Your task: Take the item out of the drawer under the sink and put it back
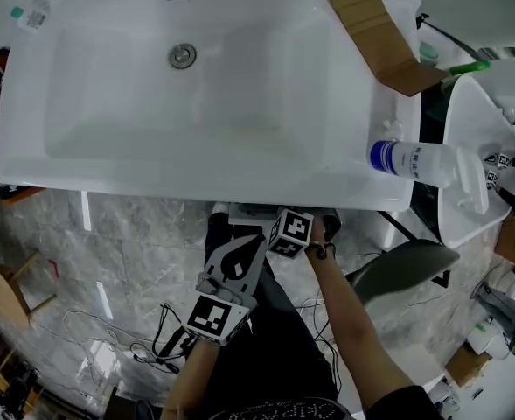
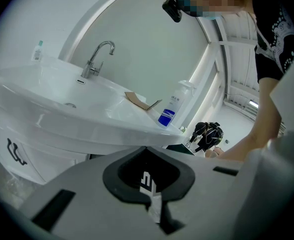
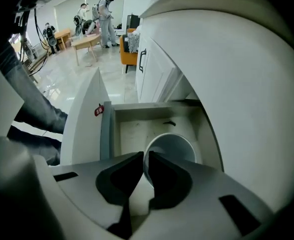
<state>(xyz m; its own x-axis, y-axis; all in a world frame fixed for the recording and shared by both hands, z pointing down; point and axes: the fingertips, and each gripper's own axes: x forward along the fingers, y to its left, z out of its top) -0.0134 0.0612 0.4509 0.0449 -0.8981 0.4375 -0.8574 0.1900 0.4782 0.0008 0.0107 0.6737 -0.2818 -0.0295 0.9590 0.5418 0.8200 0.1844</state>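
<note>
right gripper (image 3: 146, 158): jaws pinched on the thin rim of the cup, one jaw inside it and one outside.
cup (image 3: 172, 145): white, its open mouth turned up to the jaws, inside the drawer.
drawer (image 3: 132, 131): pulled open, just past the right jaw tips.
left gripper (image 2: 147, 151): jaws pressed together.
sink (image 2: 52, 101): up above and past the left jaws, not touching them.

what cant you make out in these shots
Drawer and cup: hidden under the sink in the head view.
Cup's near side: covered by the right gripper in its own view.
Bottle print: too small in both views showing it.
</note>
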